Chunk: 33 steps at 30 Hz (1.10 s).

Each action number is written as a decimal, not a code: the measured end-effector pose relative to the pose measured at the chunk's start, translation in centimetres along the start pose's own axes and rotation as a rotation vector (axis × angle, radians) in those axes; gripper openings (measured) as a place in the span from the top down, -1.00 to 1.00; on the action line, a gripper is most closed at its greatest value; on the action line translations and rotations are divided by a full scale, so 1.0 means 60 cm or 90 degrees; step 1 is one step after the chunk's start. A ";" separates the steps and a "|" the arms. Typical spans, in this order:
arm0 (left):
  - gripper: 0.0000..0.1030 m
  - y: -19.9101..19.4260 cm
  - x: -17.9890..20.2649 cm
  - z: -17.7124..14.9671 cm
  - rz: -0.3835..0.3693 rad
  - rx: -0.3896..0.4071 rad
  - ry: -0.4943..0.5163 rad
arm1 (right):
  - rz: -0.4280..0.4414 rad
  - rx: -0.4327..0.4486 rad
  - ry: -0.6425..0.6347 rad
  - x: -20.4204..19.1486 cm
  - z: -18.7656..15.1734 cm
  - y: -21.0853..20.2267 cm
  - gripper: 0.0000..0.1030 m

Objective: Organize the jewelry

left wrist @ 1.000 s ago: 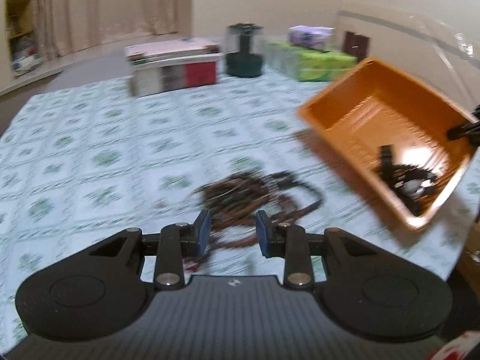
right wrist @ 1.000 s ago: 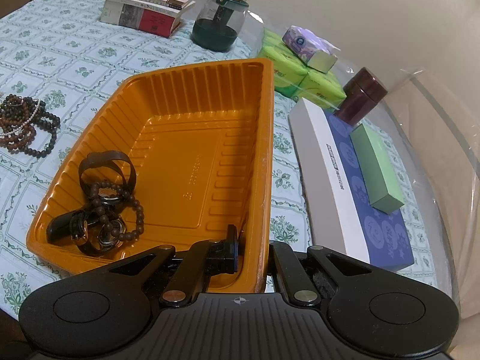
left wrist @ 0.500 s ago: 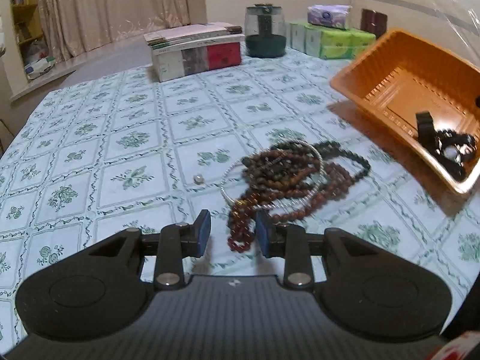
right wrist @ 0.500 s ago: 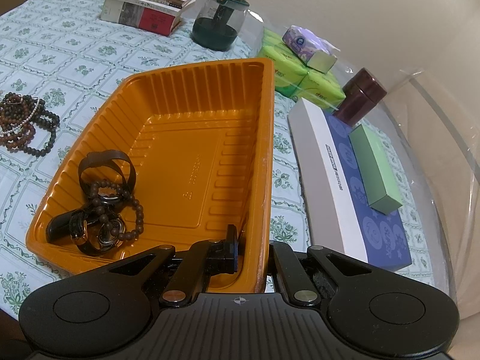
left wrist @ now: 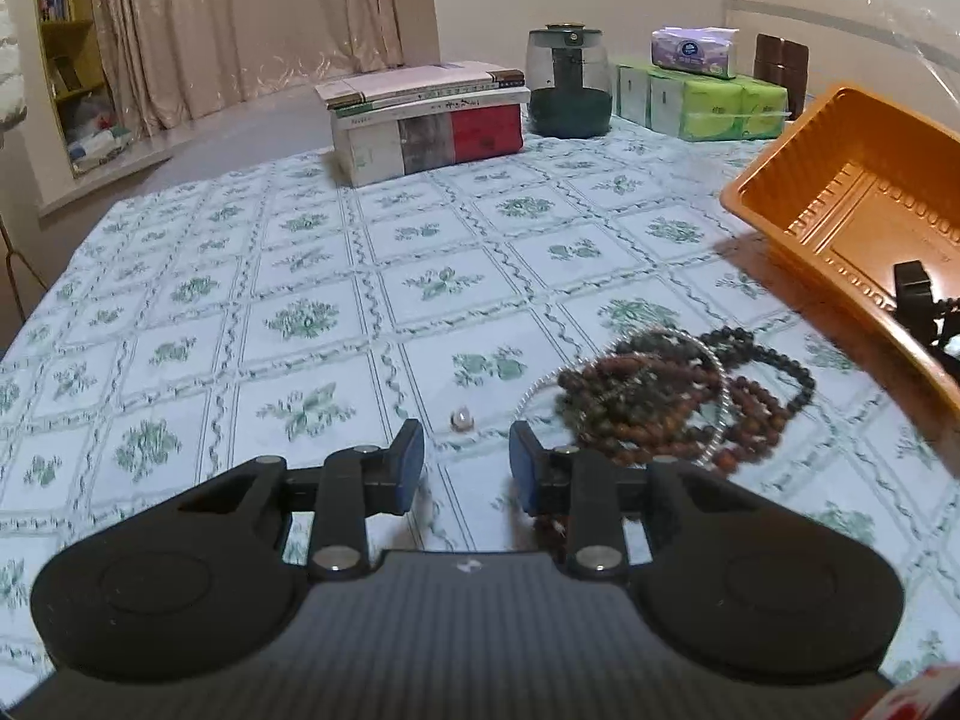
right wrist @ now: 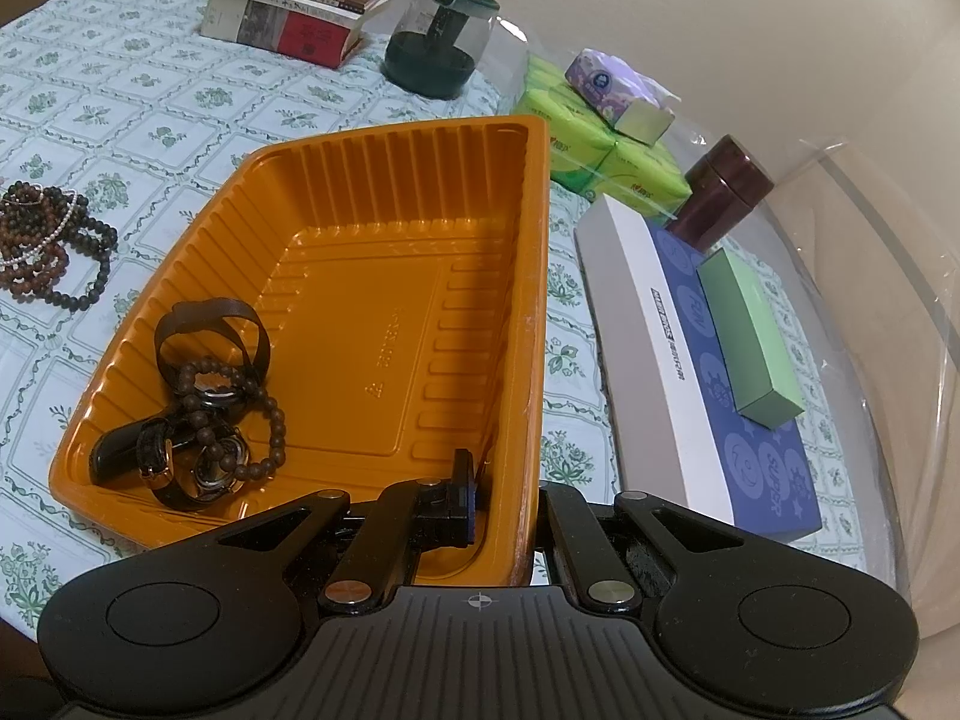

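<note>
Left hand-held gripper [left wrist: 465, 462], part open and empty, hovers just left of the bead bracelets [left wrist: 666, 399].

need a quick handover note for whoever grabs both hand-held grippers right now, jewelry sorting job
Left hand-held gripper: jaws apart, nothing between them, low over the tablecloth, lined up with a small loose bead; the pile of bead bracelets lies just to its right.
Right hand-held gripper: shut on the near wall of the orange tray, which is tilted.
Done: watches and a dark bead bracelet sit in the tray's lower corner.
Left: the loose bead and the whole pile, including a thin silver chain, are on the cloth and need to go into the tray.
</note>
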<state>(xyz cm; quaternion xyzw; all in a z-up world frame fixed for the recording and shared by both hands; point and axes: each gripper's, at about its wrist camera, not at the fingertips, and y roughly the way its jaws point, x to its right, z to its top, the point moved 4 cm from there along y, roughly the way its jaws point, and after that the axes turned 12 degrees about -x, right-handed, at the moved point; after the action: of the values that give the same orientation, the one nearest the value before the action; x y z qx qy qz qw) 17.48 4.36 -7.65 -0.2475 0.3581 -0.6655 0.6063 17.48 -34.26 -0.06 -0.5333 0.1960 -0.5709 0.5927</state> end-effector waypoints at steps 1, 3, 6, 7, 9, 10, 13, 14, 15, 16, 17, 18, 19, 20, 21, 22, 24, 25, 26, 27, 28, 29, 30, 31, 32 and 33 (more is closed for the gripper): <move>0.49 0.005 0.001 0.003 0.004 0.000 0.009 | 0.000 -0.001 0.000 0.000 0.000 0.000 0.92; 0.53 0.016 0.003 0.008 0.007 0.001 0.018 | -0.001 -0.002 0.000 0.001 0.000 0.002 0.92; 0.57 0.032 0.003 0.014 0.010 -0.003 0.027 | -0.004 -0.005 -0.001 -0.003 0.001 0.002 0.91; 0.57 0.037 0.003 0.015 0.011 -0.005 0.031 | -0.004 -0.006 -0.002 -0.003 0.001 0.002 0.91; 0.57 0.046 0.004 0.015 0.016 -0.005 0.037 | -0.005 -0.007 -0.002 -0.003 0.001 0.002 0.91; 0.58 0.051 0.003 0.014 0.018 -0.006 0.039 | -0.005 -0.007 -0.002 -0.003 0.001 0.002 0.91; 0.65 0.060 0.003 0.013 0.017 -0.007 0.038 | -0.005 -0.009 -0.002 -0.003 0.002 0.003 0.91; 0.69 0.062 0.003 0.013 0.016 -0.007 0.038 | -0.006 -0.009 -0.001 -0.002 0.001 0.003 0.91; 0.73 0.063 0.004 0.014 0.012 -0.011 0.037 | -0.006 -0.010 -0.001 -0.003 0.001 0.004 0.91; 0.83 0.064 0.003 0.015 0.008 -0.016 0.032 | -0.006 -0.010 -0.002 -0.002 0.002 0.004 0.91; 0.83 0.063 0.003 0.016 0.008 -0.019 0.028 | -0.007 -0.010 -0.002 -0.003 0.002 0.004 0.91; 0.83 0.062 0.003 0.017 0.011 -0.020 0.027 | -0.007 -0.011 -0.002 -0.003 0.002 0.004 0.91; 0.83 0.059 0.003 0.018 0.012 -0.020 0.027 | -0.007 -0.011 -0.002 -0.003 0.002 0.004 0.91; 0.83 0.056 0.004 0.018 0.012 -0.019 0.027 | -0.007 -0.010 -0.002 -0.003 0.002 0.004 0.91; 0.83 0.050 0.004 0.018 0.013 -0.014 0.027 | -0.007 -0.010 -0.003 -0.003 0.002 0.004 0.91; 0.83 0.043 0.005 0.019 0.013 -0.010 0.027 | -0.007 -0.010 -0.002 -0.002 0.002 0.004 0.91; 0.83 0.028 0.009 0.023 0.008 -0.002 0.025 | -0.007 -0.010 -0.002 -0.003 0.002 0.004 0.91; 0.83 0.018 0.012 0.025 0.002 0.003 0.025 | -0.007 -0.010 -0.001 -0.003 0.003 0.004 0.91; 0.83 0.010 0.016 0.028 -0.005 0.007 0.024 | -0.006 -0.010 -0.001 -0.002 0.003 0.004 0.91; 0.83 0.001 0.023 0.031 -0.015 0.011 0.024 | -0.006 -0.010 -0.001 -0.002 0.003 0.004 0.91; 0.83 -0.009 0.033 0.034 -0.025 0.016 0.027 | -0.006 -0.009 0.000 -0.002 0.003 0.004 0.91; 0.83 -0.018 0.044 0.036 -0.035 0.022 0.031 | -0.005 -0.009 0.000 -0.001 0.003 0.004 0.91; 0.83 -0.026 0.056 0.039 -0.047 0.027 0.035 | -0.006 -0.009 0.000 -0.001 0.003 0.004 0.91; 0.83 -0.035 0.073 0.042 -0.063 0.033 0.040 | -0.005 -0.008 0.000 -0.001 0.003 0.004 0.91; 0.83 -0.044 0.089 0.045 -0.080 0.039 0.044 | -0.005 -0.007 0.000 -0.002 0.002 0.004 0.91; 0.83 -0.050 0.104 0.048 -0.093 0.044 0.049 | -0.005 -0.007 0.000 -0.002 0.002 0.004 0.91</move>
<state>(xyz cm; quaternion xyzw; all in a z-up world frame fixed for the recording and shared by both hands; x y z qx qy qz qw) 16.90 -2.26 -4.20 -0.2265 0.3389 -0.7289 0.5500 17.67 -34.17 -0.24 -0.5370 0.1970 -0.5725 0.5875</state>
